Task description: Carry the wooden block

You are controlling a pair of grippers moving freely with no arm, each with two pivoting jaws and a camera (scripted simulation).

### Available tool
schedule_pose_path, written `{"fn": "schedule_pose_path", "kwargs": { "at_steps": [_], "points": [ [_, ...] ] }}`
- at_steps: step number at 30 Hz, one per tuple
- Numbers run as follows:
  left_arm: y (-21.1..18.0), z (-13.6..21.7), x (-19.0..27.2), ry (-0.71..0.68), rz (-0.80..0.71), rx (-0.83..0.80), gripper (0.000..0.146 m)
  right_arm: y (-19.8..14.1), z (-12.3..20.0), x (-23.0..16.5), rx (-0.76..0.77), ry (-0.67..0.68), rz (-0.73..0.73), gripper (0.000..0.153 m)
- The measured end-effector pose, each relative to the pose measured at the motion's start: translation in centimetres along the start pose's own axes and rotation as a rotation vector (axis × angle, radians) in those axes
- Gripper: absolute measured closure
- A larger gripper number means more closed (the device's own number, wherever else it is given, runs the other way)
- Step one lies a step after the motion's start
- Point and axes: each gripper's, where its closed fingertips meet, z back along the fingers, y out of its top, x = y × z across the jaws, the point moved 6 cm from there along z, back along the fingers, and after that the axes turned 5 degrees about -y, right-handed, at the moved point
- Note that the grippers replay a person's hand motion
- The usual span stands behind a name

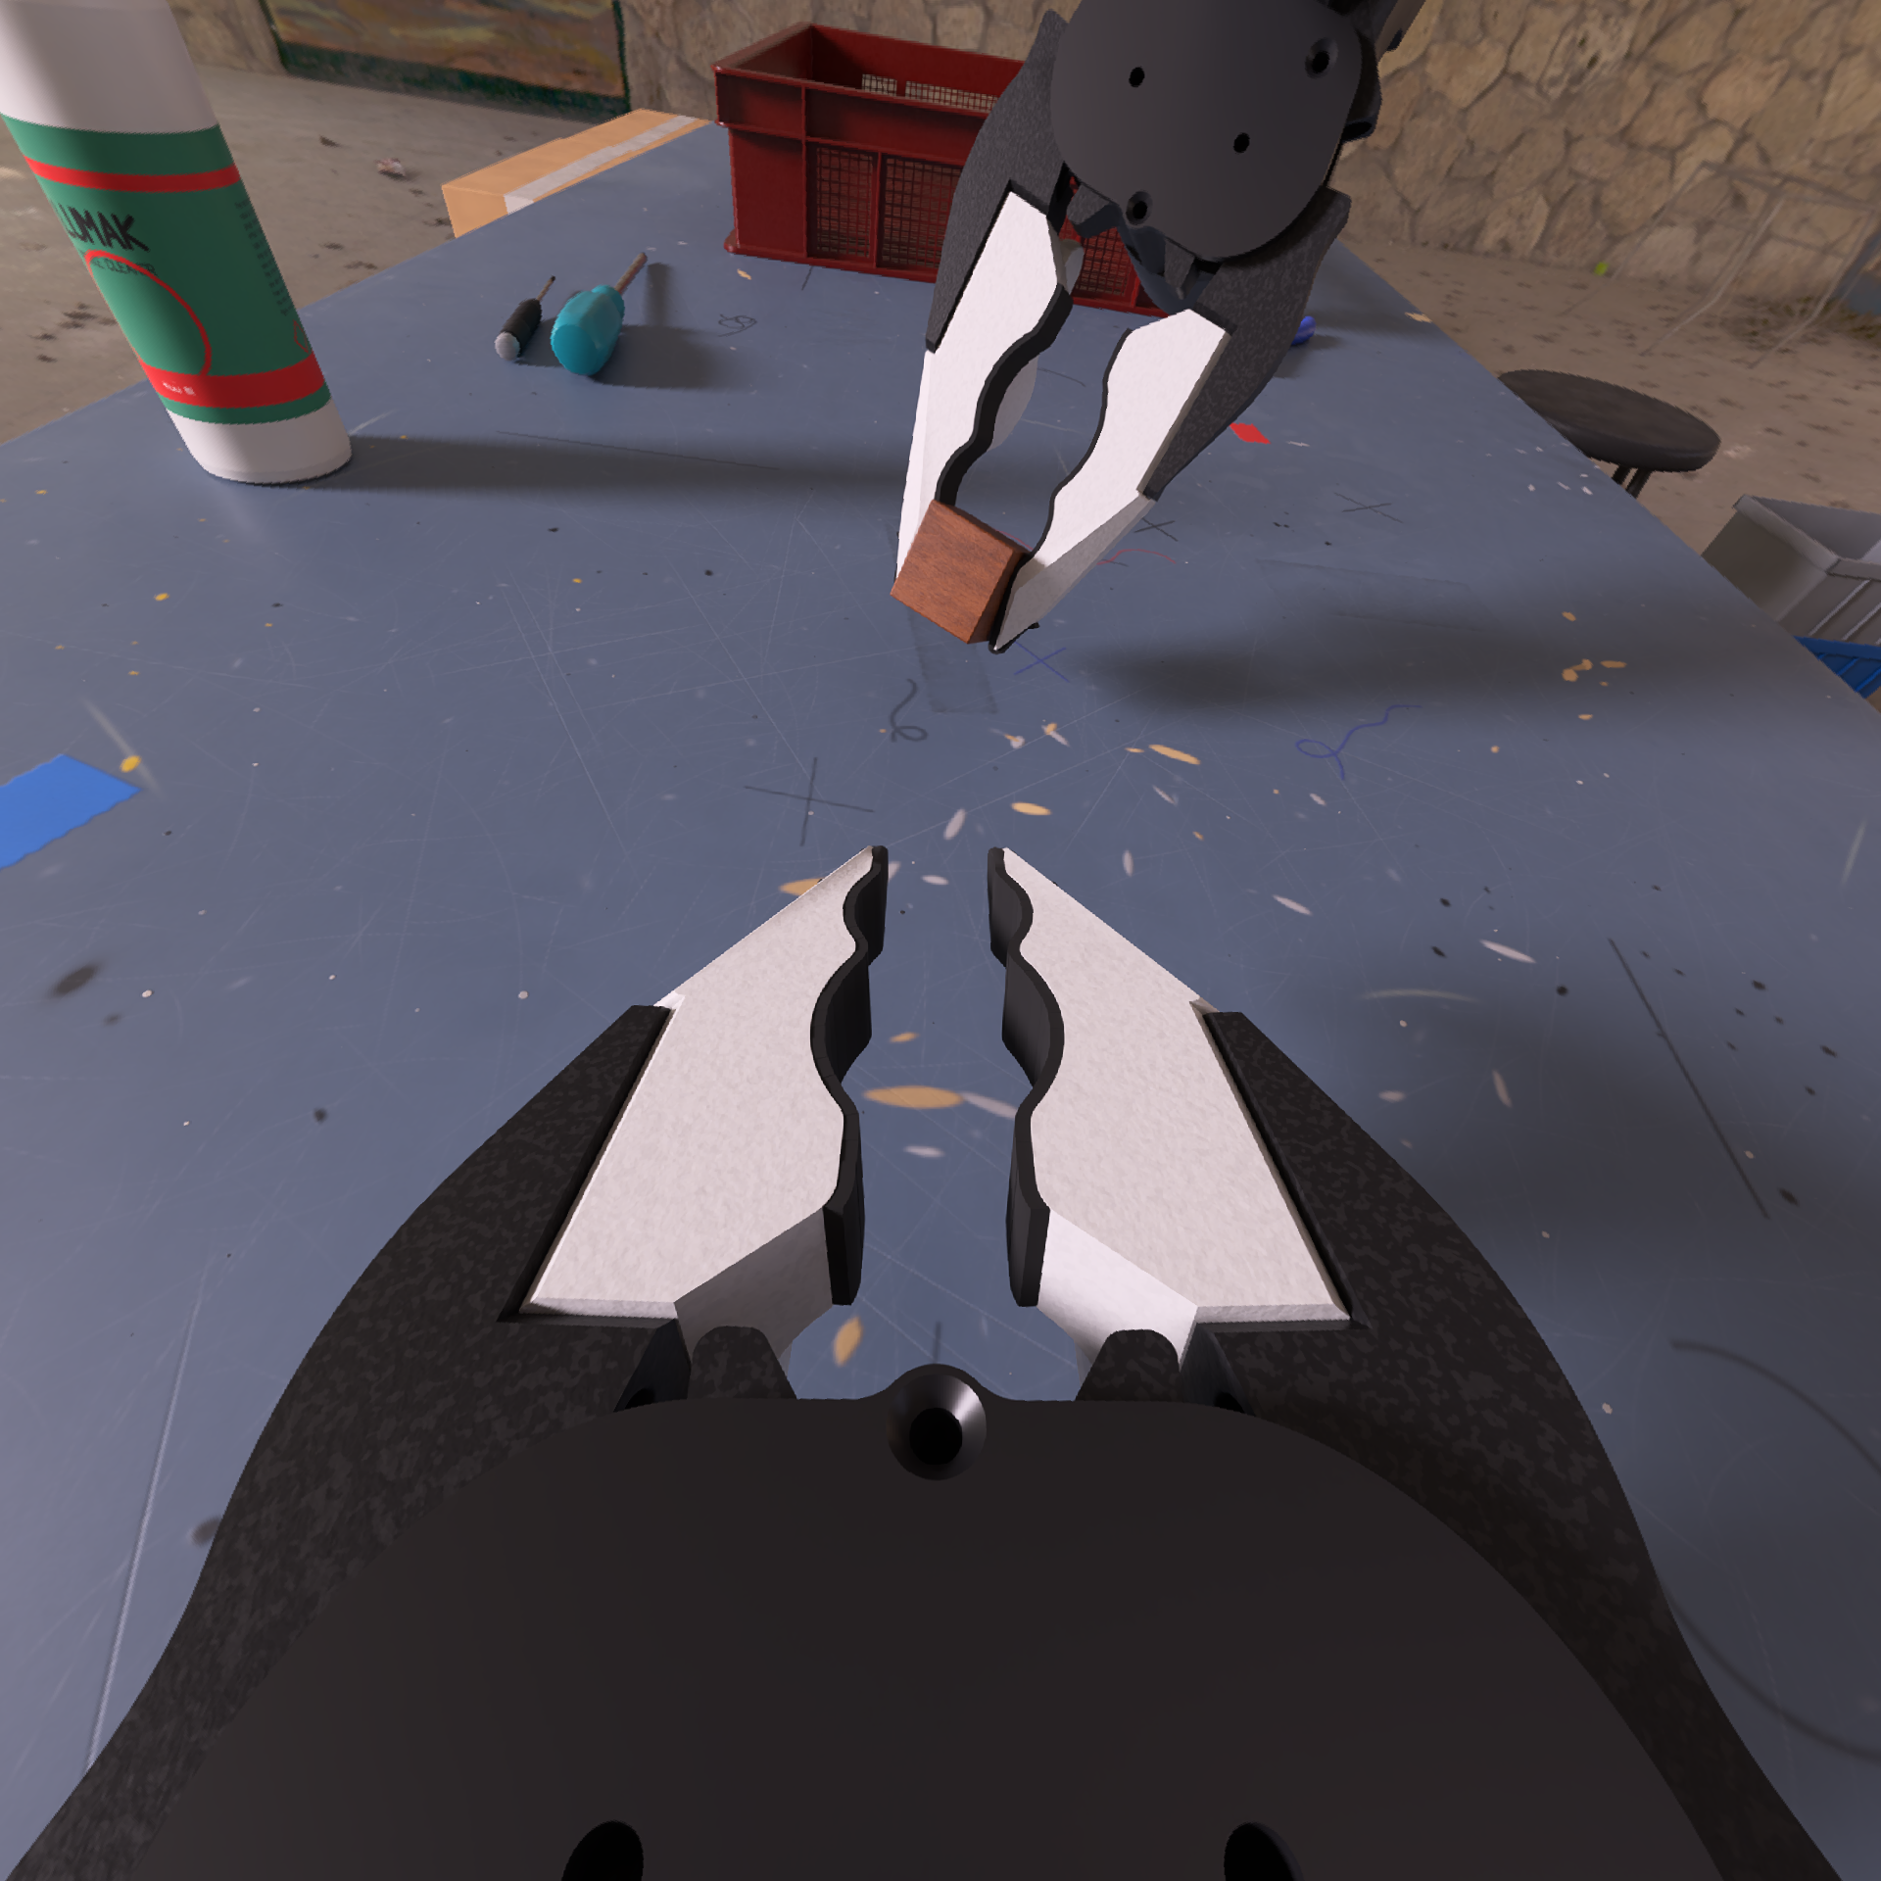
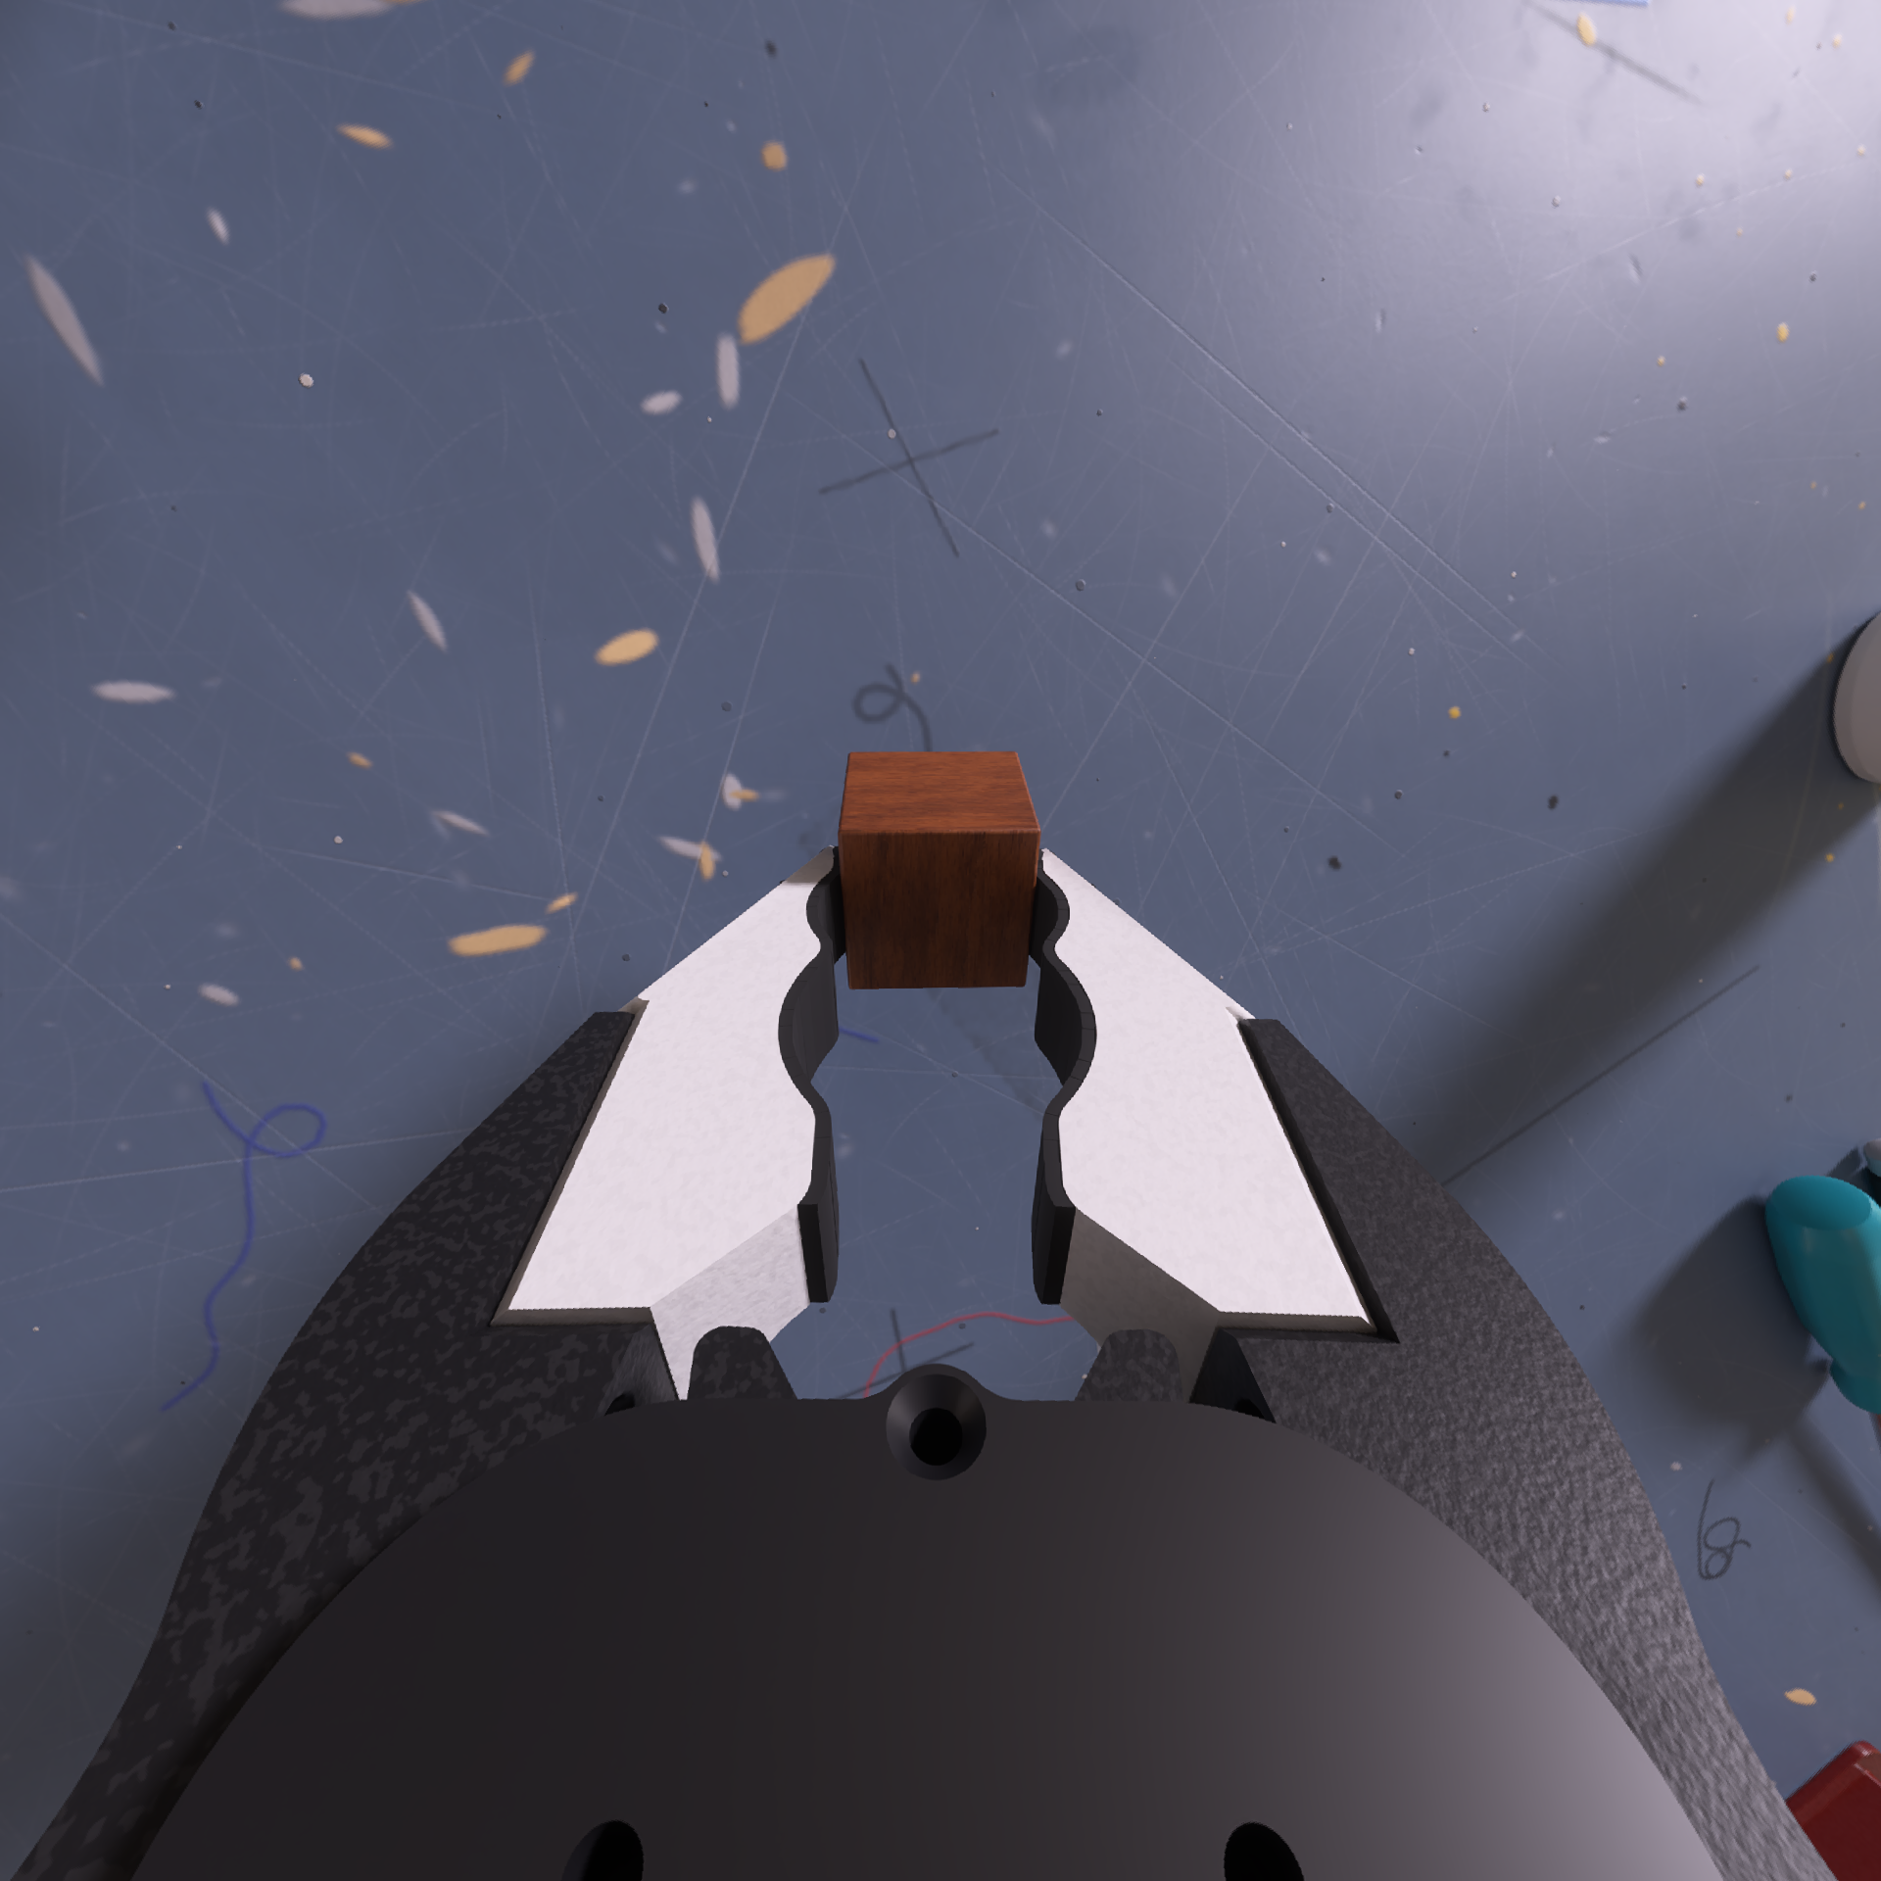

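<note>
The wooden block point(image 1: 957, 575) is a small brown cube. My right gripper point(image 1: 957, 616) points down at the blue-grey table point(image 1: 407, 631) and is shut on the block at its fingertips, holding it just above the surface. In the right wrist view the block point(image 2: 936, 875) sits squarely between the two white fingertips of the right gripper point(image 2: 936, 865). My left gripper point(image 1: 936, 865) is in front of the block, some way short of it. It is empty, with a narrow gap between its fingers.
A white bottle with a green label point(image 1: 173, 254) stands far left. A teal-handled screwdriver point(image 1: 587, 326) and a small black tool point(image 1: 521, 326) lie beyond it. A red crate point(image 1: 865, 163) and a cardboard box point(image 1: 570, 168) sit at the back. A black stool point(image 1: 1608, 417) stands off the right edge.
</note>
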Motion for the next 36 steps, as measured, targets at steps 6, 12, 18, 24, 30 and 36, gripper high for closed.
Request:
{"fn": "schedule_pose_path", "kwargs": {
  "at_steps": [6,12,18,24,30,36],
  "points": [
    [0.0,0.0,0.0,-0.003,0.007,0.000,0.127,-0.4,-0.5,-0.1,-0.032,0.013,0.013,0.118],
    [-0.1,0.0,0.0,-0.005,0.008,-0.003,0.127,-2.8,0.3,0.5,-0.091,-0.017,-0.010,0.118],
    [-0.1,-0.1,0.0,-0.008,0.008,-0.006,0.127,-5.6,1.3,1.4,-0.150,-0.052,-0.050,0.118],
    [-0.1,-0.2,0.0,-0.004,0.004,-0.009,0.127,-5.7,1.4,1.2,-0.168,-0.058,-0.038,0.118],
    [-0.1,-0.2,0.1,-0.007,0.001,-0.010,0.127,-6.6,2.9,-1.6,-0.201,0.000,-0.034,0.118],
    [-0.1,-0.3,0.1,-0.008,0.001,-0.015,0.127,-7.2,4.3,-4.7,-0.228,0.029,-0.011,0.118]
  ]
}}
